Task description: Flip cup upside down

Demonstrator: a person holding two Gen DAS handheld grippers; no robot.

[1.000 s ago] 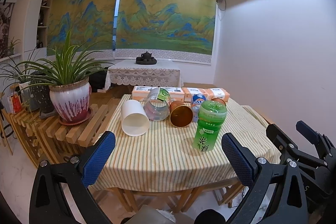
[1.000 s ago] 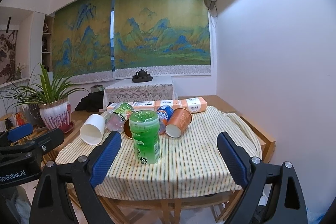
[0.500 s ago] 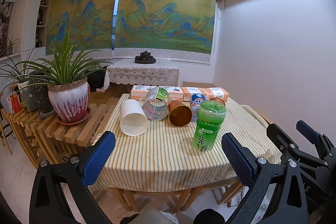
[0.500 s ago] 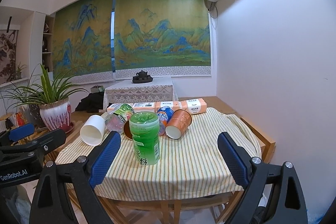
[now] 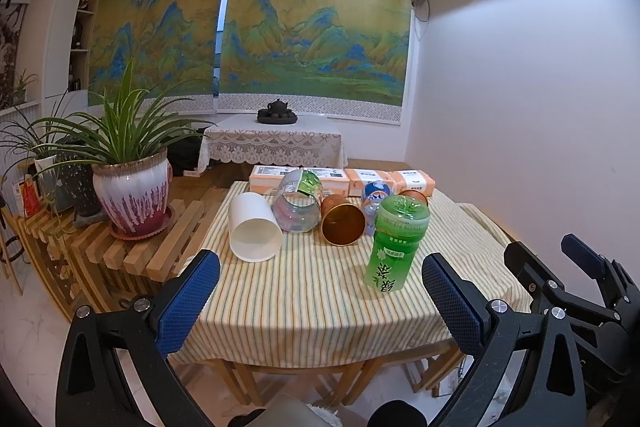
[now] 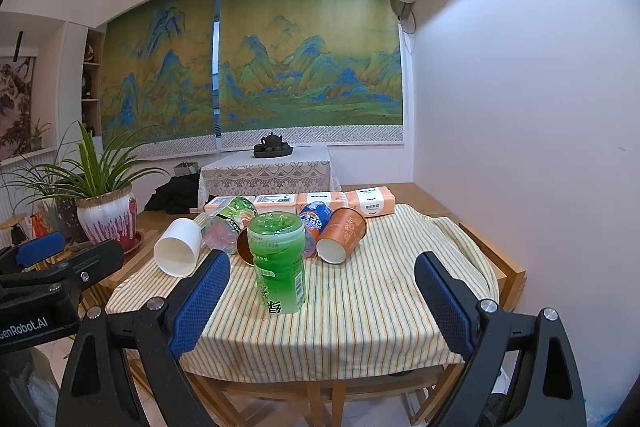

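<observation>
Nearest the cameras, the left gripper [image 5: 320,301] and the right gripper [image 6: 322,297] are both held short of the table's front edge, above the floor. Each has its jaws spread wide, nothing between the blue pads [image 5: 188,301], and neither touches any item. In the left wrist view the right gripper appears at the lower right, beside the table.

The table [image 6: 400,327] carries a striped yellow cloth. First on it, towards the front and centre, stands a green cup [image 6: 278,263] cut from a drinks bottle, open end down and flat base up, slightly tilted in the fisheye views. It stands apart from the items behind it.

Behind it runs a row of items lying on their sides. From the left: a white paper cup [image 5: 254,227] with its mouth facing forward; a clear cut bottle [image 5: 298,207] with a green label, touching the white cup; a copper-coloured metal cup [image 5: 343,219] with its mouth forward; a blue-labelled bottle piece [image 6: 316,221]; and an orange paper cup [image 6: 343,235] with its white inside showing. These crowd together directly behind the green cup.

Further back, a line of orange tissue packs [image 6: 370,201] lies along the table's rear edge.

To the left, off the table, a potted plant [image 5: 130,187] stands on a slatted wooden bench [image 5: 160,239]. Beyond, a lace-covered side table [image 6: 266,169] holds a dark tea set [image 6: 272,145].
</observation>
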